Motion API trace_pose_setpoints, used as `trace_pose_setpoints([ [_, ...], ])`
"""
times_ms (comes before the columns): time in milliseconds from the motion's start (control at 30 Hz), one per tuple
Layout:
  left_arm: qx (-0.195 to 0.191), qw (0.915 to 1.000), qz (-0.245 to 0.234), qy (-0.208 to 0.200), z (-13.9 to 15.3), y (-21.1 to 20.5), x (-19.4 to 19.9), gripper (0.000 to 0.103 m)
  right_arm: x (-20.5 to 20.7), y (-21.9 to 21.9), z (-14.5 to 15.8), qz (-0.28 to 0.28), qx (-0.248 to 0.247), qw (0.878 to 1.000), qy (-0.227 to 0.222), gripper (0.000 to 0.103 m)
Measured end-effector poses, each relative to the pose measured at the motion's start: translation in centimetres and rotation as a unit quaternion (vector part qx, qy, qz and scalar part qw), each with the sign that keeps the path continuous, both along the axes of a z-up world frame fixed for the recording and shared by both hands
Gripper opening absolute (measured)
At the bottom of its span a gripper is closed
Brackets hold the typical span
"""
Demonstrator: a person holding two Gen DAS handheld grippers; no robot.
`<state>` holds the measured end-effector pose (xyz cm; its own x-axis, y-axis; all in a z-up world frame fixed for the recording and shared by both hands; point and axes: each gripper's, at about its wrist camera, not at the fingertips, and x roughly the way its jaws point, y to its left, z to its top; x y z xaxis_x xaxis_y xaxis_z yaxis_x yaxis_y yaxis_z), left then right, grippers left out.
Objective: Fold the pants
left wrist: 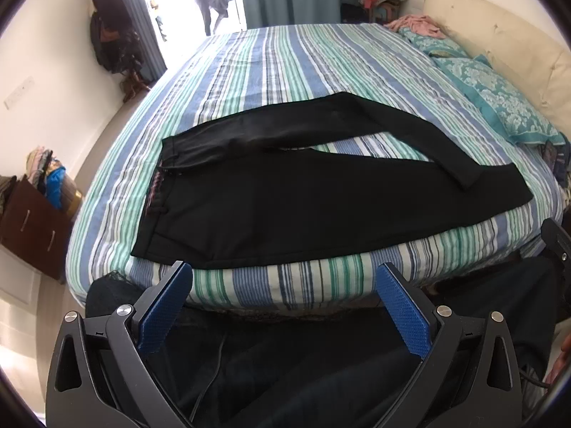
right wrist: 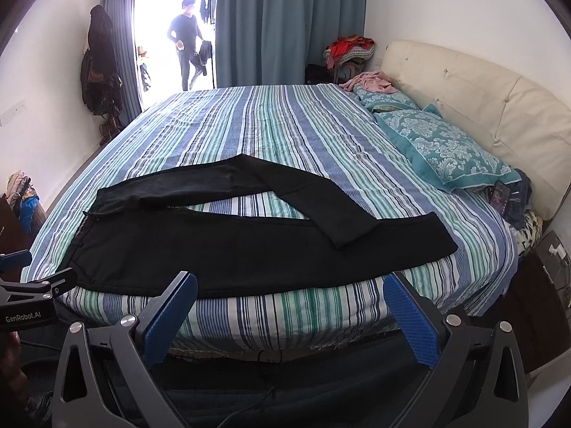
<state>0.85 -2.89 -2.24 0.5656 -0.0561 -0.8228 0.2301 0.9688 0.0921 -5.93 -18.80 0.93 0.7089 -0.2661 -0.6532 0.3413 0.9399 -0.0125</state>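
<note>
A: Where are the pants?
B: Black pants (right wrist: 221, 249) lie flat on the striped bed (right wrist: 278, 125), along its near edge. Waistband toward the left side of the bed, hems toward the right, the headboard (right wrist: 474, 107) end.

A: Legs?
B: Near leg runs straight along the near edge. Far leg is bent: it goes out toward the middle of the bed, then angles back, and its hem lies on top of the near leg close to that leg's end. Striped cover shows in the gap between them.

A: Left gripper?
B: Left gripper (left wrist: 282, 278) is released, blue pads (left wrist: 403, 315) spread wide, holding nothing. It hovers off the near edge, tips just short of the pants' near hem line, not touching as far as I can see.

A: Right one?
B: Right gripper (right wrist: 289, 289) likewise released, pads wide apart, empty. Also off the near edge, in front of the near leg.

A: Anything else on the bed?
B: Teal patterned pillows (right wrist: 446, 149) along the headboard side, pink cloth (right wrist: 371, 82) at the far right corner, a phone (right wrist: 499, 196) by the near pillow.

A: Background?
B: A person (right wrist: 187, 42) in dark clothes stands in the bright doorway beyond the far edge, blue curtains (right wrist: 289, 25) beside it.
</note>
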Motion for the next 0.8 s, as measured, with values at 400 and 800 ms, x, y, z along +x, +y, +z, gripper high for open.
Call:
trace_pose_setpoints([
  [400,0.002,0.9999,0.003,0.011,-0.53,0.14,0.32,0.103,0.47,-0.04,-0.63,0.003,0.008,1.0,0.011,0.103],
  [800,0.004,1.0,0.0,0.008,-0.27,0.28,0.34,0.103,0.79,-0.15,-0.96,0.002,0.011,1.0,0.022,0.103],
])
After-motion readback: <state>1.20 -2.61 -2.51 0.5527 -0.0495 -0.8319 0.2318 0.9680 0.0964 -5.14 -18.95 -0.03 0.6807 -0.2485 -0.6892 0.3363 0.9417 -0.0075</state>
